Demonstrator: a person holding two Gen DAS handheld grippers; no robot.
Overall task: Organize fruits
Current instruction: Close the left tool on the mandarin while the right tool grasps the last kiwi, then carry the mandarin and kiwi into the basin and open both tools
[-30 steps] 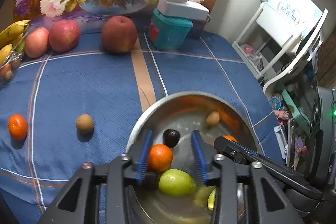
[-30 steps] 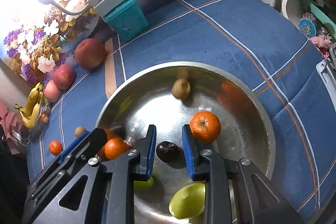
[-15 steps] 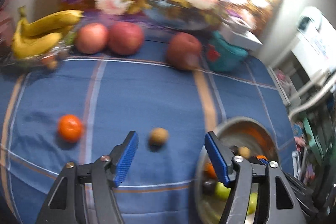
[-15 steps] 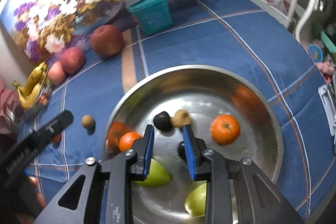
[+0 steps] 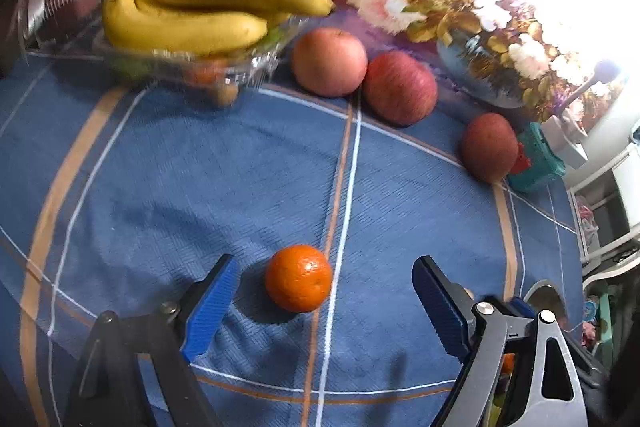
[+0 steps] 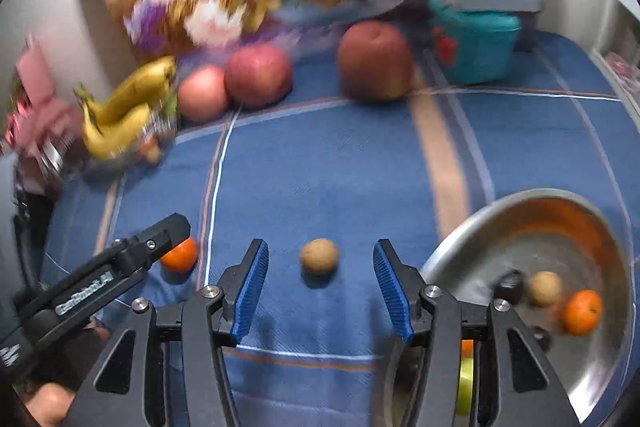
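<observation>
- A bunch of yellow bananas (image 5: 200,15) lies in one clear plastic tray (image 5: 256,61) at the far left of the blue plaid tablecloth (image 5: 200,179); three show in the left view, though the count is unsure.
- Three red apples: two touching (image 5: 329,62) (image 5: 400,87), the third (image 5: 489,147) apart, beside one teal box (image 5: 538,159).
- Left claw (image 5: 324,297): its blue pads are opening wide, with one loose orange mandarin (image 5: 299,278) on the cloth between them, untouched.
- Right claw (image 6: 318,289): its pads are opening too (narrower than the left), with one small round brown fruit (image 6: 319,256) between, not gripped.
- One round steel bowl (image 6: 476,227) at the right holds, as far as shows, one mandarin (image 6: 582,311), one brown fruit (image 6: 543,287), two dark fruits (image 6: 510,283) and a green one partly hidden behind the claw.
</observation>
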